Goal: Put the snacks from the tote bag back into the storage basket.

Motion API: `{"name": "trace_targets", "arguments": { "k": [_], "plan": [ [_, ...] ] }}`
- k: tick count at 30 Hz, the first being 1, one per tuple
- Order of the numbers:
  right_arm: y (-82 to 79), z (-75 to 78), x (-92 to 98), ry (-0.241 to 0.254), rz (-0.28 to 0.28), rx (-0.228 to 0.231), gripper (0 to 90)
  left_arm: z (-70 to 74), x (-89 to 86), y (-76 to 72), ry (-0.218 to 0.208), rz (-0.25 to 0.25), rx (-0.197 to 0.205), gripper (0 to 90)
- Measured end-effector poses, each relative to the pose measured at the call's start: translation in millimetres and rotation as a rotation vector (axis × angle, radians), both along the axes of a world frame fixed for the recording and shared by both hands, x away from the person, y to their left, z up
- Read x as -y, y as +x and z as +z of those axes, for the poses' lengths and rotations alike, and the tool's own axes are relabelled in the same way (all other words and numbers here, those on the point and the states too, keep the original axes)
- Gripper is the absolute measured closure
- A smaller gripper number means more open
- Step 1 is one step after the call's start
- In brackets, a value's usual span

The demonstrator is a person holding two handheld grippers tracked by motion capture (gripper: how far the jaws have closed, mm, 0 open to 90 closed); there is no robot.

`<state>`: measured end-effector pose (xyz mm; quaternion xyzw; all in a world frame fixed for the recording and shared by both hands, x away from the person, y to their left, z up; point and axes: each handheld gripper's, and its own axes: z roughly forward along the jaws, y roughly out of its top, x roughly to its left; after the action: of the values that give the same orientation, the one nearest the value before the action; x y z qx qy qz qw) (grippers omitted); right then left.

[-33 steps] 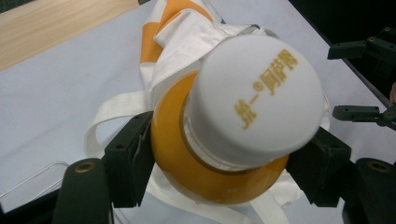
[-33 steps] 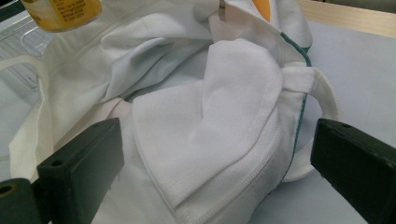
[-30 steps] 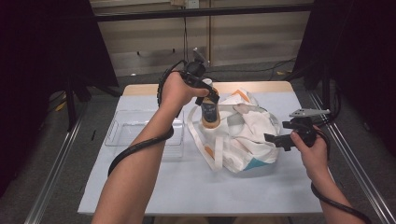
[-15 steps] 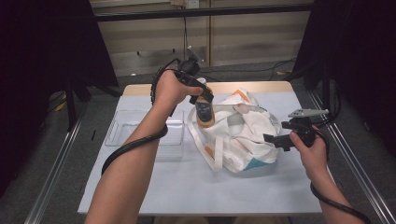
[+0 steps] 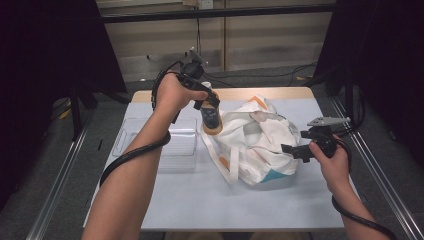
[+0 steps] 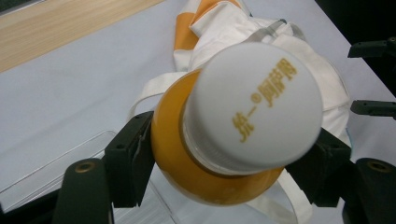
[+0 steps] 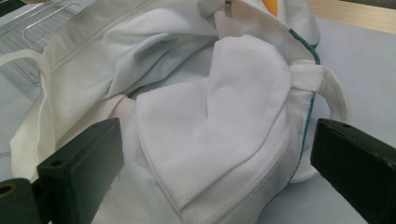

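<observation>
The orange bottle has come up out of the white cloth bag, pinched in the left gripper. The right gripper gapes wide beside the bag, holding nothing.

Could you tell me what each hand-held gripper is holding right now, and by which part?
The left hand-held gripper grips the orange bottle by its shoulder, just below the white cap. The right hand-held gripper is open around the white bag, holding nothing.
</observation>
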<state>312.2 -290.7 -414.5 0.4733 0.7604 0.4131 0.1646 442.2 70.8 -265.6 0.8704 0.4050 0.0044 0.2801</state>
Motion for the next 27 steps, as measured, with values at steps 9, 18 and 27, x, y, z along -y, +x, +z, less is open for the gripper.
{"name": "trace_targets", "arguments": {
  "k": [9,18,27],
  "plan": [
    [-0.4,2.0,0.0,0.004,0.000,0.007,2.2,-1.6,-9.9,2.4,0.017,0.025,-0.012,30.1],
    [-0.8,3.2,0.4,0.006,-0.001,0.012,2.2,-1.8,-21.7,4.0,0.017,0.049,-0.008,30.2],
    [-0.8,3.7,-0.1,0.005,0.001,0.012,2.2,-1.4,-32.3,5.2,0.028,0.067,0.005,30.1]
  ]
}}
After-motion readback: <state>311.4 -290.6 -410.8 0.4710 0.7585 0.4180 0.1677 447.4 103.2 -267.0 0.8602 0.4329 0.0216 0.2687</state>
